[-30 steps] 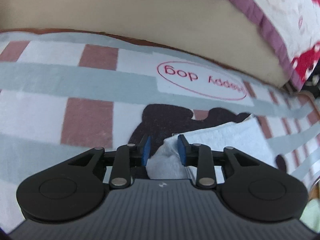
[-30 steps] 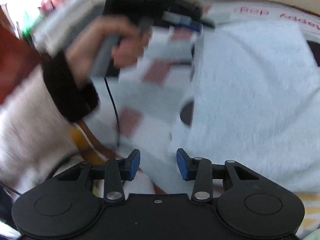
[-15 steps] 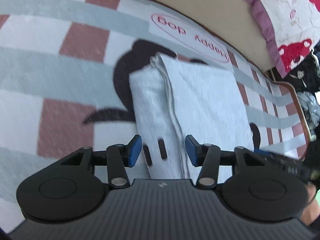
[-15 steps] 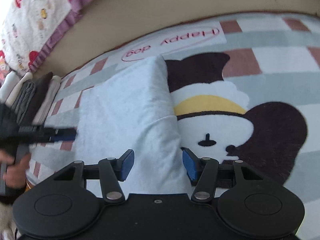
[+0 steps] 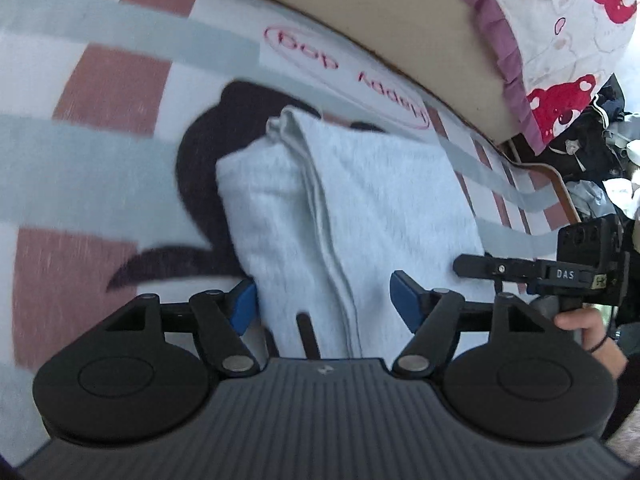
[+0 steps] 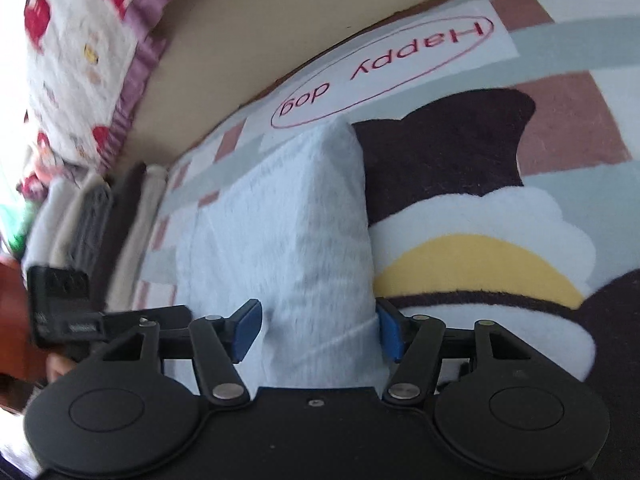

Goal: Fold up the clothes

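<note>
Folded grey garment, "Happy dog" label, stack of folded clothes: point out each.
folded grey garment (image 5: 380, 208): left wrist view, top layer.
"Happy dog" label (image 6: 384, 68): right wrist view, lettering.
stack of folded clothes (image 6: 92, 216): right wrist view, dark middle piece.

Pale grey cloth (image 5: 360, 208) on a rug (image 5: 112, 92) checked white, grey-green, dusty red — black-and-yellow dog print.

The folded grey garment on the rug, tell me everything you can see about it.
The grey garment is pale heather grey, soft like sweatshirt knit, folded into a long rectangle with layered edges running lengthwise. It lies flat on the cartoon dog rug, its far end just below the "Happy dog" label. The left gripper and right gripper both stand open with its near end between their blue fingers; whether the fingers touch it cannot be told.
</note>
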### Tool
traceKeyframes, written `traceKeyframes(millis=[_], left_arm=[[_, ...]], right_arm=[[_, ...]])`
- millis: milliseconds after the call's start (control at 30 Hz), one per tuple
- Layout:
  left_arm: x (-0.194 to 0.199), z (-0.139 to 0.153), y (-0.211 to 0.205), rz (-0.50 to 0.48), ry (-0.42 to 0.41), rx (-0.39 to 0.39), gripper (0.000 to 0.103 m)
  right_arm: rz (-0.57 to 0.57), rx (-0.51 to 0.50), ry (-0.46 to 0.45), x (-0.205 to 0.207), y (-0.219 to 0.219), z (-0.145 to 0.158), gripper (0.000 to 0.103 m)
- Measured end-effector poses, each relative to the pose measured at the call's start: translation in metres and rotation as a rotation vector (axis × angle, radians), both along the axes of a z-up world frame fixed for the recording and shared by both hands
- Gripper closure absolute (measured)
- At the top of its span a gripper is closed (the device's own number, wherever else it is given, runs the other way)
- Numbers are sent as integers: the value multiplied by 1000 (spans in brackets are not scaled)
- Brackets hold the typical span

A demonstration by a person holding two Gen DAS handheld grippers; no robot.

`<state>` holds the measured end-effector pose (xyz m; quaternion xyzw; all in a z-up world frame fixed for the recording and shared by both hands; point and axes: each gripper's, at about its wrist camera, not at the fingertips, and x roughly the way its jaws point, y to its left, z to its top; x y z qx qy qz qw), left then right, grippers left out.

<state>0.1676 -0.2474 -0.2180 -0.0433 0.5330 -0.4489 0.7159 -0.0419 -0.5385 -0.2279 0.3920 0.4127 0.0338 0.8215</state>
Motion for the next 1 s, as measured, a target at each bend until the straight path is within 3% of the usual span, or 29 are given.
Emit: traceKeyframes(millis=[33, 67, 133, 233, 333, 433, 533, 600, 700, 767, 933, 1000], left_arm=[[-2, 2, -2, -4, -33, -4, 40], [-4, 3, -4, -7, -66, -8, 63], [-7, 7, -8, -14, -131, -17, 75], [-19, 25, -7, -34, -253, -76, 78], [-16, 39, -6, 2, -256, -76, 76], [-5, 36, -6, -2, -205, -77, 74], [3, 19, -3, 5, -154, -33, 66], [8, 11, 0, -4, -105, -9, 59], [6, 13, 0, -3, -14, 15, 52], [-2, 14, -1, -37, -25, 3, 32], [-12, 2, -16, -80, -80, 27, 27], [-19, 1, -25, -105, -193, 47, 26]], right_arm=[[-1, -4, 0, 1, 1, 1, 46], [6, -44, 3, 2, 7, 6, 59], [17, -118, 6, 4, 18, 16, 68], [5, -176, -51, 2, 34, 38, 77], [28, -249, -105, 5, 50, 59, 76], [41, -315, -33, 14, 48, 52, 71], [-8, -286, 42, 10, 33, 37, 62], [-26, -233, 52, -2, 23, 29, 36], [-36, -149, 56, -28, 15, 15, 34], [-45, -80, 43, -40, 11, 8, 34], [-36, 1, 0, -25, 13, -2, 34], [-33, -7, -27, -13, 17, -4, 35]])
